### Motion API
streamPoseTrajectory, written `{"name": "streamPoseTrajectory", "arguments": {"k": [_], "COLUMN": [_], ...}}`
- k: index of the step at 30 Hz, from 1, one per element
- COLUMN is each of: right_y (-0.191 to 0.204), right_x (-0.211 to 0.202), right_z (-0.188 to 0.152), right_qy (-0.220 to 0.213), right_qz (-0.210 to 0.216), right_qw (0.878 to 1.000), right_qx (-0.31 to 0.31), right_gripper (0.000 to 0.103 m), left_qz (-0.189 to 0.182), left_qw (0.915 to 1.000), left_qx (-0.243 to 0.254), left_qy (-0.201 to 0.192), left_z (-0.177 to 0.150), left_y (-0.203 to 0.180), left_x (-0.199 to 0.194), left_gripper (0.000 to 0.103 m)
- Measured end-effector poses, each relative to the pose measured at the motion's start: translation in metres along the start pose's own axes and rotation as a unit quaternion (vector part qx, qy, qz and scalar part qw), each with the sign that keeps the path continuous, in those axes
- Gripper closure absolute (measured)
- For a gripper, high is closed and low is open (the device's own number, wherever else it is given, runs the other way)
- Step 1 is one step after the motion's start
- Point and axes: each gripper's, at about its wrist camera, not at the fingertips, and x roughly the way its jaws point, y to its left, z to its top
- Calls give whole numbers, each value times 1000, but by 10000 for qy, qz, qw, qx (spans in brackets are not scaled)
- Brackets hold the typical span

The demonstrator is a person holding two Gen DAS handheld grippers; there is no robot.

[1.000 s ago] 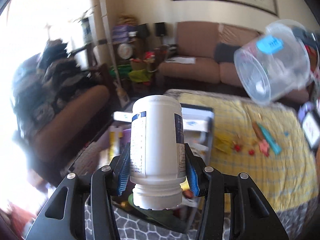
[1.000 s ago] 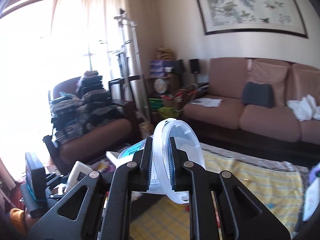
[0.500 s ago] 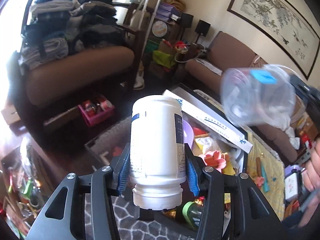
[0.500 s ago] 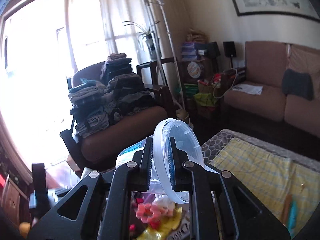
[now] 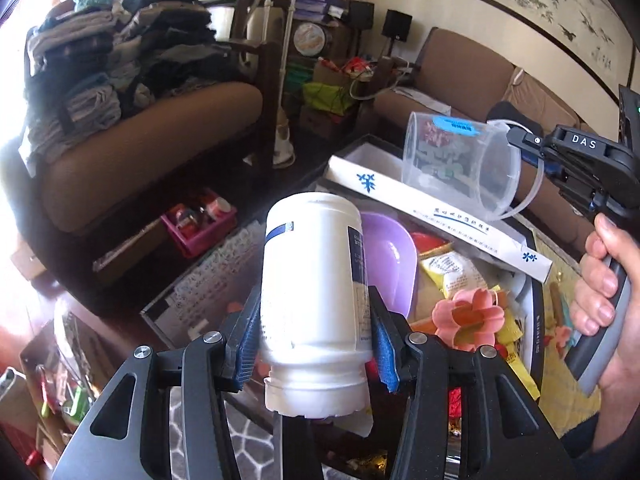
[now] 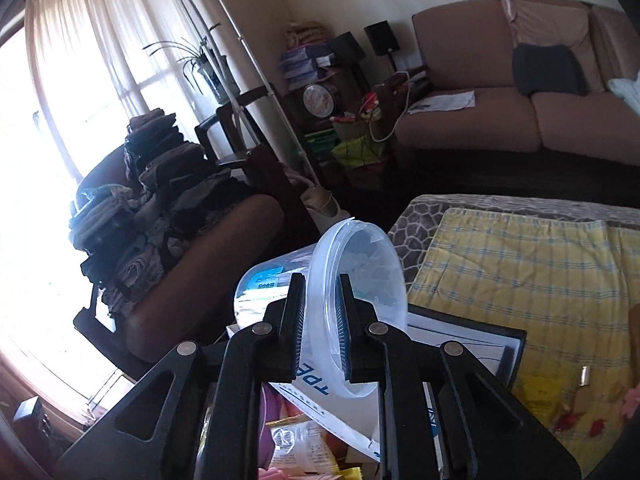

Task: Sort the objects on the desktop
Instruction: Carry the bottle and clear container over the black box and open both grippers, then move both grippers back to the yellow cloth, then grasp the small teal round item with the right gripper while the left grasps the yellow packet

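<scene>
Two things are in the air over the open box [image 5: 536, 322] at the table's edge. The left tool [image 5: 314, 334] clamps a smooth white plastic bottle [image 5: 314, 280], cap end toward the camera. The right tool [image 6: 322, 318] pinches the thin rim of a clear, tapered plastic tub [image 6: 352, 280] lying tilted on its side. This looks like the carry-to-box step; next, each should be lowered into a free gap among the purple bowl [image 5: 388, 256], pink flower [image 5: 466, 314] and crinkly packets, then let go.
</scene>
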Motion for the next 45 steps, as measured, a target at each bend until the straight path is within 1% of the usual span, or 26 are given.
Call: {"name": "streamPoseTrajectory", "arguments": {"k": [2,5,8,10,11,12,13,15,18,19,21,23,25,26,28,29,30,32,34,36,37,38,39,40,43,45], "right_y": [0,1,1,0,-2,-4,-9,-21,-41,-55,-80,-118,-166,-182,-229,-249,-273,-318,-366,-403,-424,-441,-460,-470,-489,-489], "right_x": [3,12,16,15,13,10,2,-20,-61,-79,-110,-140,-171,-182,-207,-214,-219,-226,-228,-226,-223,-221,-218,-216,-206,-196], "right_z": [-1,-3,-12,-17,-20,-21,-25,-32,-36,-36,-32,-28,-27,-28,-32,-33,-35,-38,-40,-45,-49,-55,-60,-64,-78,-82], "right_qy": [52,339,593,669,724,790,809,715,460,336,203,160,61,-3,-197,-160,-67,81,341,547,649,692,662,628,558,560], "right_qz": [18,146,275,262,221,233,325,480,505,443,153,-370,-1045,-1242,-1872,-2079,-2236,-2480,-2809,-2956,-2924,-2850,-2751,-2710,-2763,-2797], "right_qw": [9999,9993,9979,9974,9971,9966,9961,9962,9977,9984,9996,9992,9944,9920,9809,9765,9728,9653,9532,9447,9428,9420,9408,9403,9383,9413], "right_qx": [-86,-21,6,6,41,69,104,105,-9,-44,-76,-49,137,225,481,543,605,816,1069,1310,1466,1634,1867,1961,2004,1805], "right_gripper": [87,84,84,78,75,64,52,44,40,36,34,34,34,34,34,34,34,34,34,34,34,35,39,43,45,46], "left_qz": [34,130,76,19,43,117,194,119,92,52,20,26,-23,-74,-187,-184,-16,348,222,92,13,1,145,340,424,405], "left_qw": [9998,9991,9992,9995,9996,9995,9994,9994,9991,9992,9996,9998,9989,9981,9950,9933,9913,9883,9836,9796,9774,9746,9714,9653,9478,9441], "left_qx": [122,322,259,86,40,-9,-102,-244,-419,-406,-267,68,436,582,963,1130,1307,1482,1789,2007,2113,2240,2371,2589,3147,3246], "left_qy": [142,248,283,302,289,286,278,190,31,-23,-101,-162,-184,-178,-177,-179,-147,-75,6,57,42,-7,-41,-29,297,423], "left_z": [-2,-5,-5,-4,-5,-5,-6,-4,0,2,4,4,2,1,-2,-5,-10,-18,-29,-37,-42,-48,-58,-72,-104,-112], "left_y": [-5,-12,-10,-4,-2,1,4,9,11,8,-4,-25,-51,-62,-91,-104,-121,-147,-177,-200,-213,-224,-234,-242,-257,-261], "left_x": [7,13,10,7,4,2,-2,-11,-27,-34,-45,-57,-67,-71,-78,-81,-82,-80,-77,-75,-74,-73,-71,-67,-51,-44], "left_gripper": [54,54,53,52,42,28,25,24,24,24,20,19,18,18,17,12,5,5,5,5,5,5,5,5,5,5]}}
